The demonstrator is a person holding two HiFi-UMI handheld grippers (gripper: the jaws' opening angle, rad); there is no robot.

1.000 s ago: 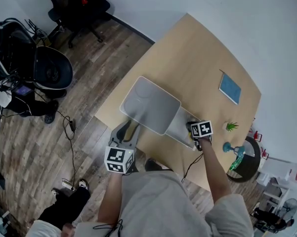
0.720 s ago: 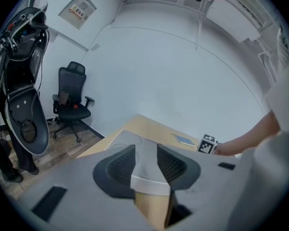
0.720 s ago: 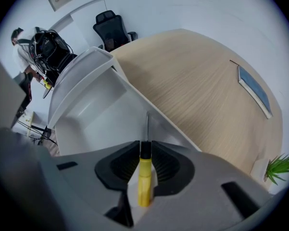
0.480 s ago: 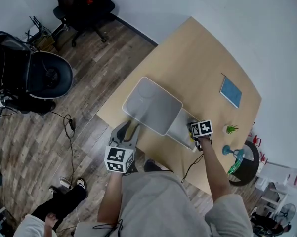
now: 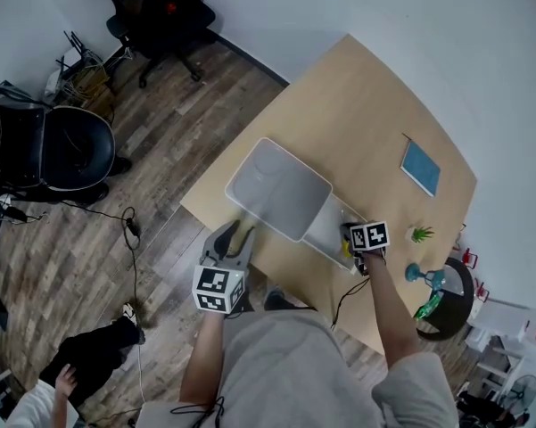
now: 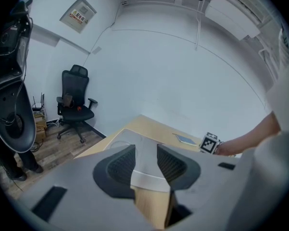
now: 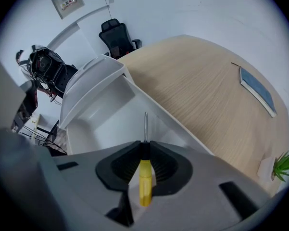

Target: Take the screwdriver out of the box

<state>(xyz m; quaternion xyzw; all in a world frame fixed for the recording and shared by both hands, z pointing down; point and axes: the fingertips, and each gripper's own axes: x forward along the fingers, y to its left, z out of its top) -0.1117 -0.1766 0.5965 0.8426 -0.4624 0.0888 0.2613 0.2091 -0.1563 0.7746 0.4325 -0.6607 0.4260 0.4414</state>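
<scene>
Screwdriver (image 7: 144,184), yellow handle, sits pinched in our right gripper (image 7: 144,146), whose jaws have just been closing on it, and its shaft points over the inside of the open white box (image 7: 101,119) on the table (image 5: 357,96). Our left gripper (image 6: 145,153) hovers with jaws apart at the table's near edge, just before the lid (image 5: 276,185).

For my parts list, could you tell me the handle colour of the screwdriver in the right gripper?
Yellow, on the metal-shafted screwdriver; clearest in the right gripper view.
</scene>
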